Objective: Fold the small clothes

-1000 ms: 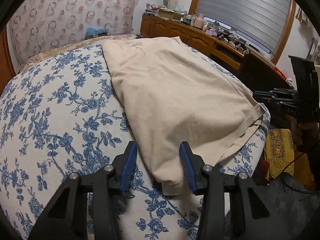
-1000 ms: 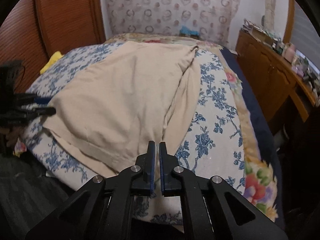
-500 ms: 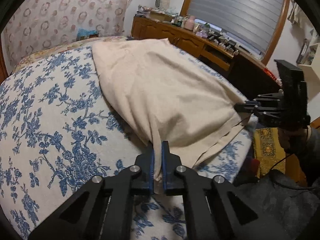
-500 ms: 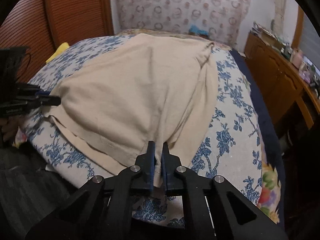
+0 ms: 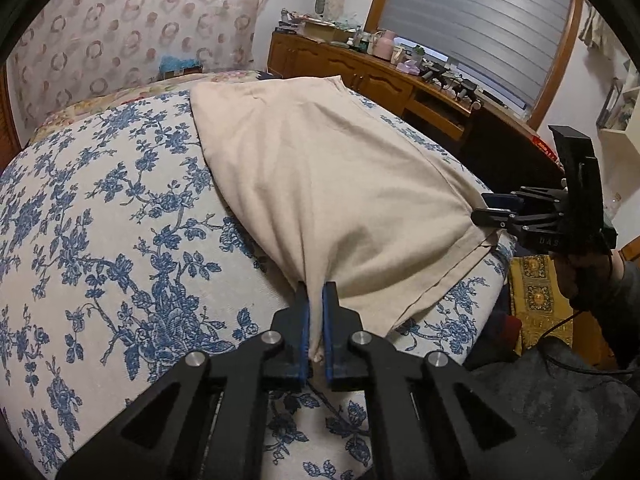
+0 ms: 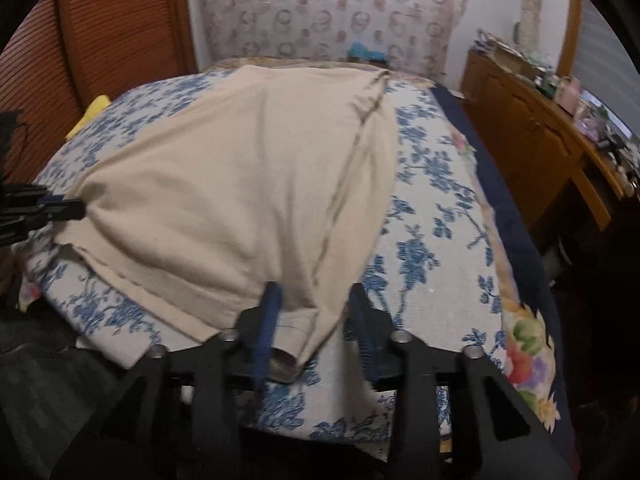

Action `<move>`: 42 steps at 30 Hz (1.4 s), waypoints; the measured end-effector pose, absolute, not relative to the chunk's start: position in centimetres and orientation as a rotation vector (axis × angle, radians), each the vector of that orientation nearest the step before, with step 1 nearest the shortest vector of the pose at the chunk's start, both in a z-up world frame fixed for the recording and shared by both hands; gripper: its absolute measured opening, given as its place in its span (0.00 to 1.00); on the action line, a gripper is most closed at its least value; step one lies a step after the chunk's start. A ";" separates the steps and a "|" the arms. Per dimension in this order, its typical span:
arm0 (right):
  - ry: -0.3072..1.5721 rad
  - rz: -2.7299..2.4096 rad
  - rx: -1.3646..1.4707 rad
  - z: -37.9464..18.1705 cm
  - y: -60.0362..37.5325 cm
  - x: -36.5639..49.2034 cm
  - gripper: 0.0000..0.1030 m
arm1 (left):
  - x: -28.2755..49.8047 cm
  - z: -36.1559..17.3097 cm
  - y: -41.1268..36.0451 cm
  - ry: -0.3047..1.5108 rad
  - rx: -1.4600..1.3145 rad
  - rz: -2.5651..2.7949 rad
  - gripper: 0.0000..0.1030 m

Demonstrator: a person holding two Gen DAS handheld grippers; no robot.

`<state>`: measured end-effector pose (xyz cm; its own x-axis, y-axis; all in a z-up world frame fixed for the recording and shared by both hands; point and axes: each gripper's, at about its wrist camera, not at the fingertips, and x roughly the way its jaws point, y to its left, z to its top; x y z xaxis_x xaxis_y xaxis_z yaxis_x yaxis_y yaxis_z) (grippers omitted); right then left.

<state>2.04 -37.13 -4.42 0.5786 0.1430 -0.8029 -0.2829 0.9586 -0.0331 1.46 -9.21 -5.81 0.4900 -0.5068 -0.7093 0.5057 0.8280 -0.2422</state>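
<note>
A beige garment (image 5: 332, 184) lies spread on the blue-flowered bedspread (image 5: 100, 220). My left gripper (image 5: 316, 312) is shut on the garment's near left corner and pulls it into a peak. In the right wrist view the garment (image 6: 240, 200) lies with its hem toward me. My right gripper (image 6: 316, 304) is open, its fingers on either side of the near right corner of the hem. The right gripper also shows in the left wrist view (image 5: 496, 210) at the garment's far corner. The left gripper shows in the right wrist view (image 6: 64, 208) at the left corner.
A wooden sideboard (image 5: 360, 76) cluttered with small items runs along the right wall under a blinded window. A patterned curtain (image 6: 320, 12) hangs behind the bed. A wooden shutter (image 6: 104, 40) stands on the left. A yellow cloth (image 6: 94, 110) lies at the bed's far left edge.
My left gripper closed on the garment's corner and lifted it. My right gripper, shut on the hem half a second ago, has opened around it.
</note>
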 end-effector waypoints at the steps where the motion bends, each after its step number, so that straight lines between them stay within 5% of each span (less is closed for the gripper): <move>1: 0.929 0.252 -0.158 -4.5 -37.2 2.1 0.47 | 1.5 -5.9 -9.2 0.867 -0.001 -0.612 0.02; 9: 0.979 0.354 -0.115 -4.8 -36.9 1.8 0.47 | 1.9 -6.3 -9.4 0.892 0.000 -0.604 0.03; 12: 0.976 0.391 -0.111 -4.8 -36.5 1.6 0.29 | 2.1 -6.4 -9.4 0.898 -0.006 -0.613 0.03; 14: 0.977 0.424 -0.106 -4.7 -36.4 1.6 0.07 | 2.0 -6.2 -9.3 0.891 -0.019 -0.639 0.03; 16: 0.960 0.455 -0.095 -4.6 -36.5 1.6 0.04 | 1.9 -5.4 -9.1 0.859 -0.035 -0.658 0.02; 42: 0.628 0.495 -0.004 5.2 -38.4 6.9 0.02 | 8.9 4.6 -8.5 0.613 -0.037 -0.612 0.00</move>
